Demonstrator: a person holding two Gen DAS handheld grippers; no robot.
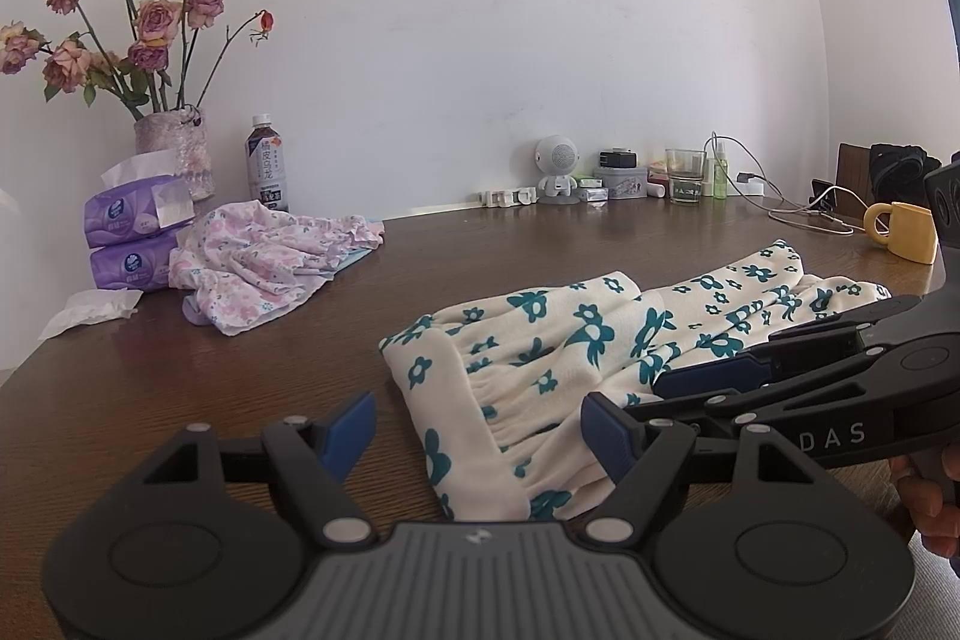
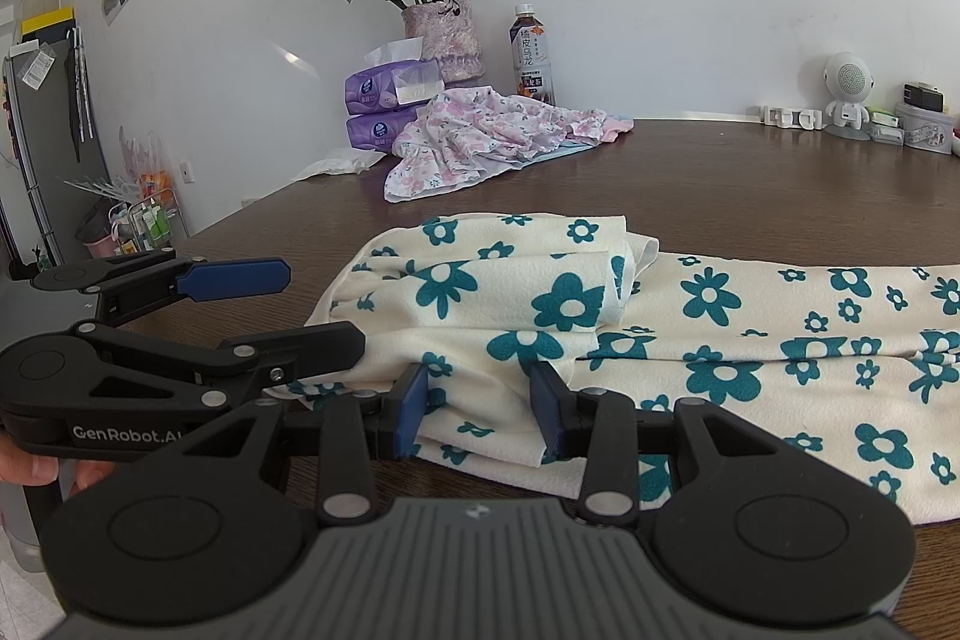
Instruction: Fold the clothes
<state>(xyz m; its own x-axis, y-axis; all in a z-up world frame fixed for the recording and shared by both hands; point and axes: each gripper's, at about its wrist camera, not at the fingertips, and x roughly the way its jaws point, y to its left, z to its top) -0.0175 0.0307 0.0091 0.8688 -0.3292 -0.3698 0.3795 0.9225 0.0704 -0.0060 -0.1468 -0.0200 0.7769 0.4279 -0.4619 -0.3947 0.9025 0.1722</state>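
Floral trousers [image 2: 600, 340], pink garment [image 2: 480, 136] behind

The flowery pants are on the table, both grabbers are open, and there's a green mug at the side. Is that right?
Almost. The mug is yellow, not green; the left wrist view shows it at the table's right end. The rest holds: the flowery pants lie on the table, and the left hand-held gripper and the right hand-held gripper are both open.
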